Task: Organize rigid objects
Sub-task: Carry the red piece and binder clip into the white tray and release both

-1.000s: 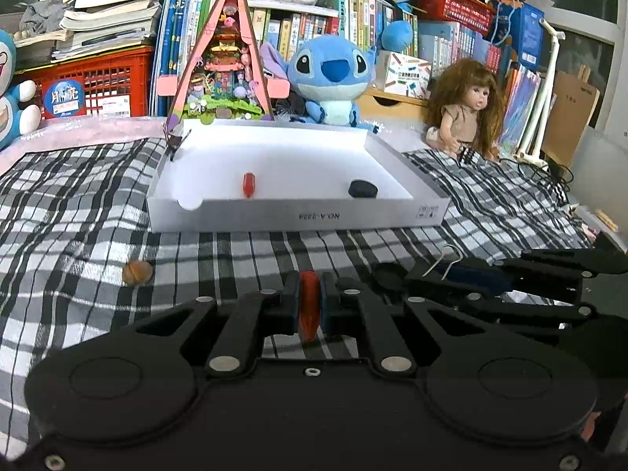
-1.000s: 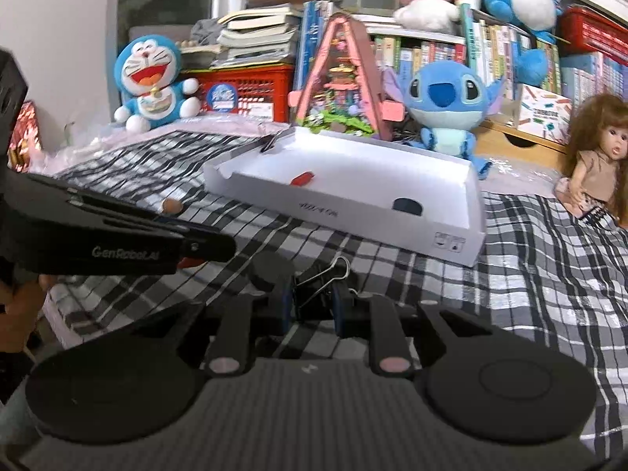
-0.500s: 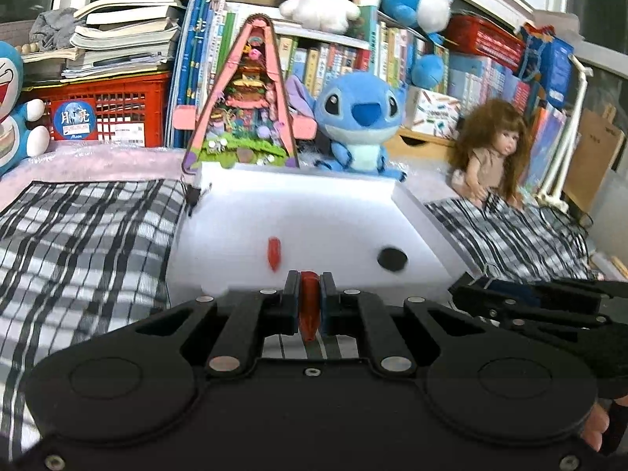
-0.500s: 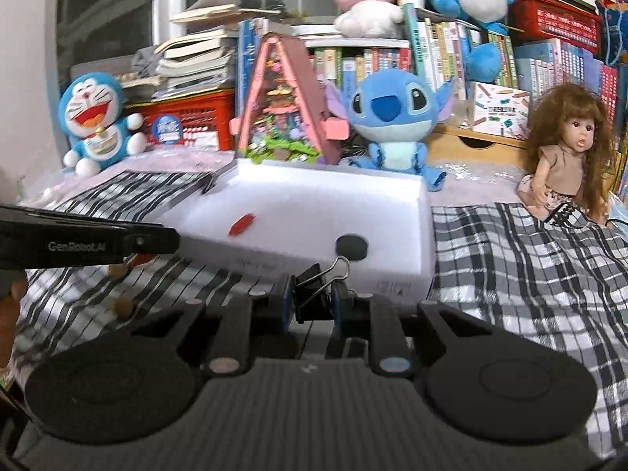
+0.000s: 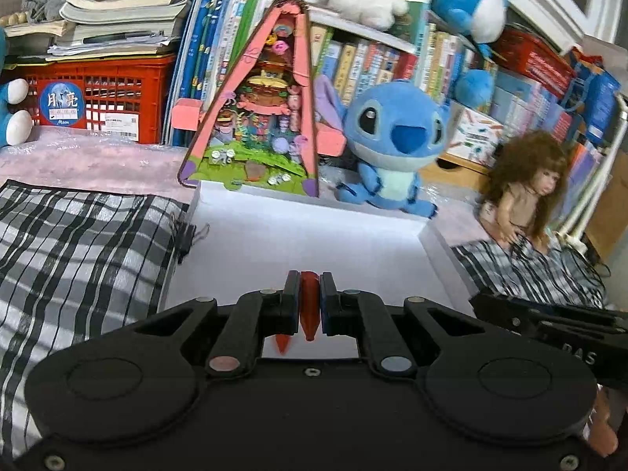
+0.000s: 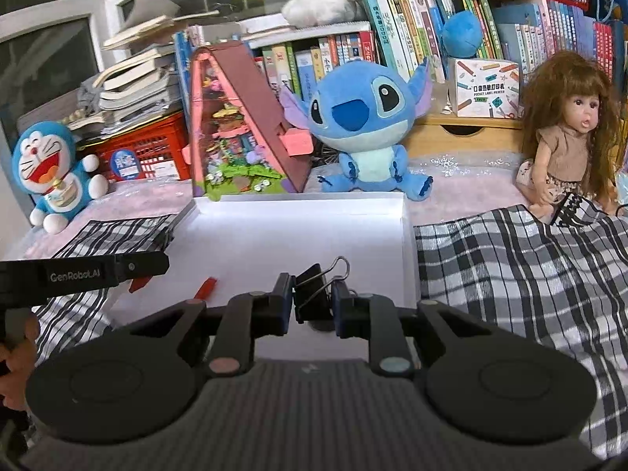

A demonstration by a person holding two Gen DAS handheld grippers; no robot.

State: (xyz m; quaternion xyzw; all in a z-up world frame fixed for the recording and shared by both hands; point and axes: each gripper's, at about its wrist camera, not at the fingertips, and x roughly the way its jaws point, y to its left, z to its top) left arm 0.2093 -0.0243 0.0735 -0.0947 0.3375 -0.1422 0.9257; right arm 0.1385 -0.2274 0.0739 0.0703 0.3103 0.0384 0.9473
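Red crayon-like piece is pinched between the pads of the left claw, long axis running roughly along the fingers, pointed end toward the camera; the claw is clenched on it and hangs over the near part of the white tray. A second red piece lies on the tray floor just below and slightly left of the held one; in the right wrist view it shows as a red sliver on the tray floor, left of the right claw. Right claw is clamped on a black binder clip, wire handle up and tilted to the right, also over the near edge of the tray. A dark round object shows partly beneath the clip; cannot identify it. Both claws sit side by side above the tray, left claw's arm visible at the left of the right view. Judgement: both items are over the drop zone, so the next move turns on height only; tray floor lies directly below each claw, and neither needs lateral travel. Left release should land beside the piece already there. Tray rests on a plaid cloth; Stitch plush, doll and pink toy house stand behind its far wall.
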